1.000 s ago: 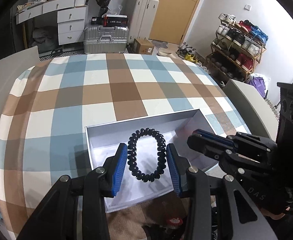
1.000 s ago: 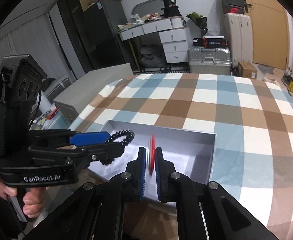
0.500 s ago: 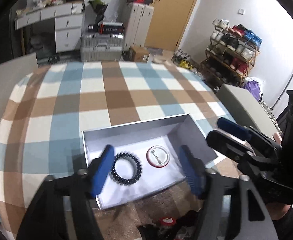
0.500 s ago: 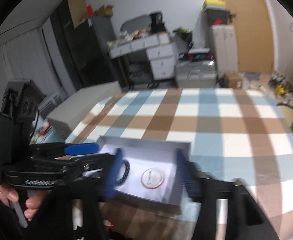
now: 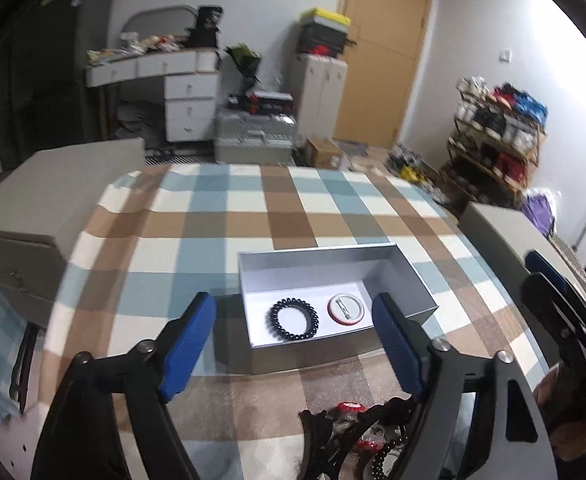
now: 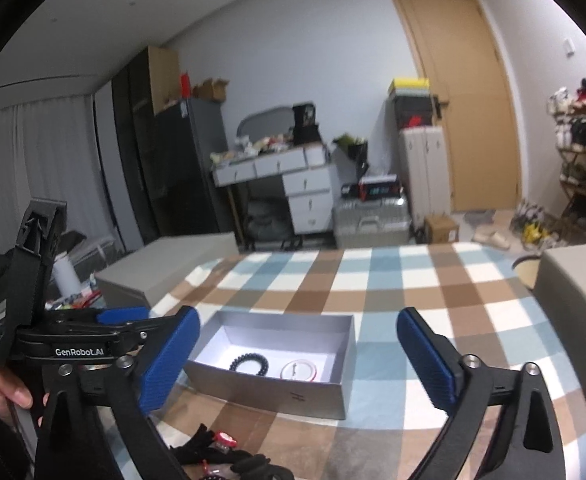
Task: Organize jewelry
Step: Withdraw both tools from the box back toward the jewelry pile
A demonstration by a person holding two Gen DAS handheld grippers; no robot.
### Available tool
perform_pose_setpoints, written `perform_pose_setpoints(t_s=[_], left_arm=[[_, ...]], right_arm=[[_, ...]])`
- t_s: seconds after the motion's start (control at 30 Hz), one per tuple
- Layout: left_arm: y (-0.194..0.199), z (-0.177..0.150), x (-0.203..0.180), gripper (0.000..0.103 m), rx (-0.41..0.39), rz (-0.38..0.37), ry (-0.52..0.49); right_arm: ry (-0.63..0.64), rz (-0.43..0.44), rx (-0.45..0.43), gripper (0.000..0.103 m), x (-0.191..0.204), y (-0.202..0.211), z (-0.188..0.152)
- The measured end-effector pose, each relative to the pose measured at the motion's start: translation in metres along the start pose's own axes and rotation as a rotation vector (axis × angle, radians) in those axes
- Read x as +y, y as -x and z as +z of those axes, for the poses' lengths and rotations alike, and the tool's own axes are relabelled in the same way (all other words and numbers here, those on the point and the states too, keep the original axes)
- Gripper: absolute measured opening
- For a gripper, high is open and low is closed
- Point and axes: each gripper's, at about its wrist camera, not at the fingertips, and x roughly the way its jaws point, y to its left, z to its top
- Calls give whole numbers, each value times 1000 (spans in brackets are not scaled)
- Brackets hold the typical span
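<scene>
Both the left gripper (image 5: 295, 332) and right gripper (image 6: 297, 354) hung spread wide and empty above the grey box (image 5: 409, 280), where the black bead bracelet (image 5: 294, 319) lay beside the red-rimmed round badge (image 5: 345, 309).

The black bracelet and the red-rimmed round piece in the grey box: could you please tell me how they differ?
The black bracelet is an open ring of dark beads; the red-rimmed round piece is a filled disc with a white face. The bracelet lies toward the left of the grey box, the disc to its right, apart from it. Both lie flat on the box's white floor, and neither is gripped.
</scene>
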Motion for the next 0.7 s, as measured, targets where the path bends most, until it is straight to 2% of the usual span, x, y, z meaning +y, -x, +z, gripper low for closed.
perform_pose_setpoints(t_s=[0.1, 0.13, 0.27, 0.33, 0.43, 0.53, 0.63, 0.7], left_arm=[[16, -6, -5, 79, -49, -10, 18], [20, -8, -9, 82, -67, -4, 12], [34, -18, -23, 91, -116, 64, -45], [38, -23, -27, 94, -120, 76, -43], [47, -31, -28, 102, -142, 85, -25], [56, -37, -29, 102, -166, 91, -34], [65, -44, -30, 102, -176, 91, -42], [68, -49, -29, 102, -173, 90, -42]], right_arm=[[5, 23, -15, 103, 3, 12, -2], [3, 35, -6, 103, 4, 14, -3], [6, 53, 35, 103, 9, 21, -10], [21, 18, 16, 103, 13, 32, -15], [42, 17, -14, 103, 20, 51, -20], [45, 39, -34, 103, 20, 66, -26], [45, 5, 21, 103, 20, 68, -32], [26, 15, 76, 103, 17, 66, -39]])
